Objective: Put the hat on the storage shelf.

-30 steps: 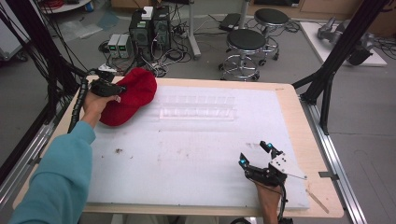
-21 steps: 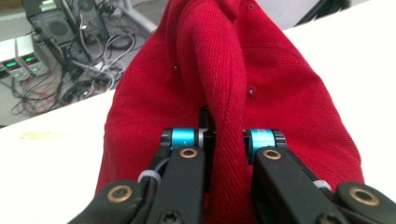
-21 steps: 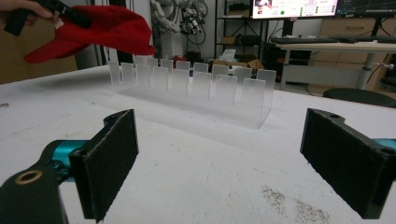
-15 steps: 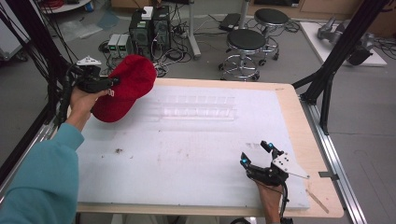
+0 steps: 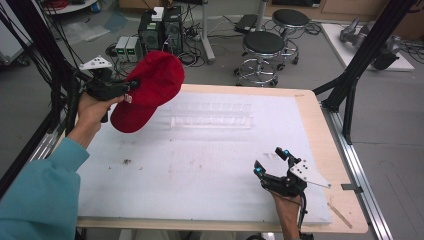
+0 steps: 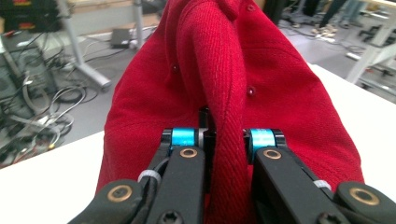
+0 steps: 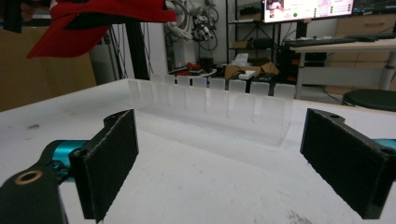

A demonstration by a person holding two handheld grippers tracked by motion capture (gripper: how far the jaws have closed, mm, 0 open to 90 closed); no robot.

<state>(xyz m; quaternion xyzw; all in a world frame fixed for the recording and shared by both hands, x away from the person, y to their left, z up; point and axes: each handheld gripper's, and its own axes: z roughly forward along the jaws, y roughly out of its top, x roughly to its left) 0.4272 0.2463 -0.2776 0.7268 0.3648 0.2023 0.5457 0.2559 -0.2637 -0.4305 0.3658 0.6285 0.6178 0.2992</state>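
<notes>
While the left claw [image 5: 131, 86] is clamped on the red cap [image 5: 150, 85], held above the desk's [image 5: 200, 165] far-left corner, the right claw [image 5: 270, 162] rests apart, near-right, well away.

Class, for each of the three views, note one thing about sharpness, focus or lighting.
High view: even light, slightly soft; the clear plastic slotted rack is faint against the white table mat. Left gripper view: the red fabric cap is sharp, the floor behind blurred. Right gripper view: the near black pads are soft.
</notes>
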